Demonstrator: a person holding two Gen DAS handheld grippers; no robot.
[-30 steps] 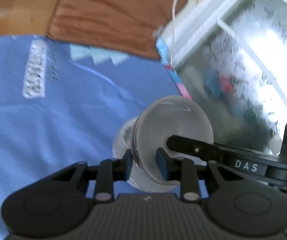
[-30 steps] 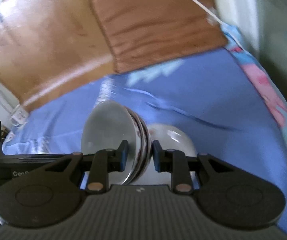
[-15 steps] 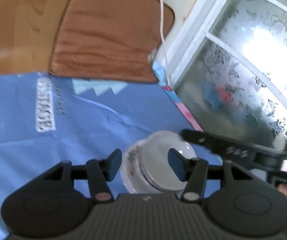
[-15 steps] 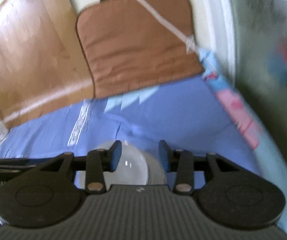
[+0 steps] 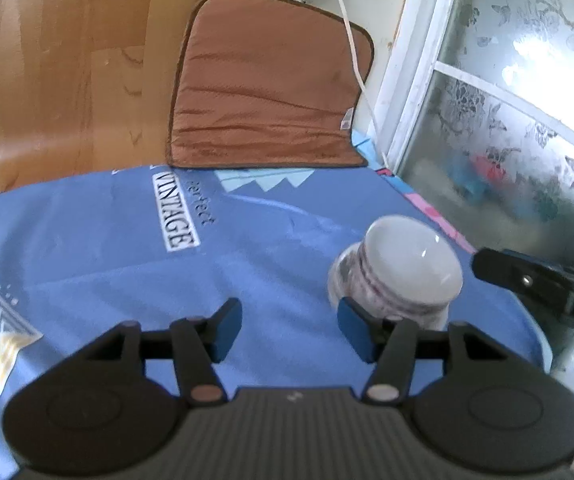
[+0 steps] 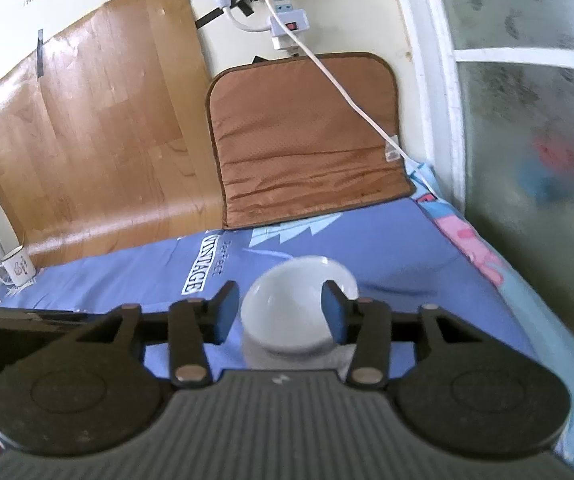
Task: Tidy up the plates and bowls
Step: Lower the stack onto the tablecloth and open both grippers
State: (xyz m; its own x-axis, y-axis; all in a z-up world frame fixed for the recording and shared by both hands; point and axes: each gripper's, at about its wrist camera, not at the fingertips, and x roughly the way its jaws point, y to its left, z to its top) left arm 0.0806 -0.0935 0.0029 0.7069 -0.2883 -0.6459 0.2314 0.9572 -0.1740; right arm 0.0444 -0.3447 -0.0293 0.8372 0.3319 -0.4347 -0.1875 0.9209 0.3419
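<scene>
Stacked bowls (image 5: 403, 276) on blue cloth (image 5: 127, 248)

Daylight's pouring in through the frosted window (image 5: 527, 92) on my right, and it blows out to near white in my left camera. The stack of bowls (image 5: 403, 276) is a bit smeared with a small glint on top, and it's soft in my right view too. Fisheye bends the wooden board (image 6: 99, 128) and darkens the corners. Shadows on the blue sheet (image 5: 87, 248) are faint.

Bare blue sheet (image 5: 107, 248) open on the left, stack of bowls (image 5: 397, 278) blocking the right, brown cushion (image 6: 307, 136) behind, mug (image 6: 15, 270) at far left edge
</scene>
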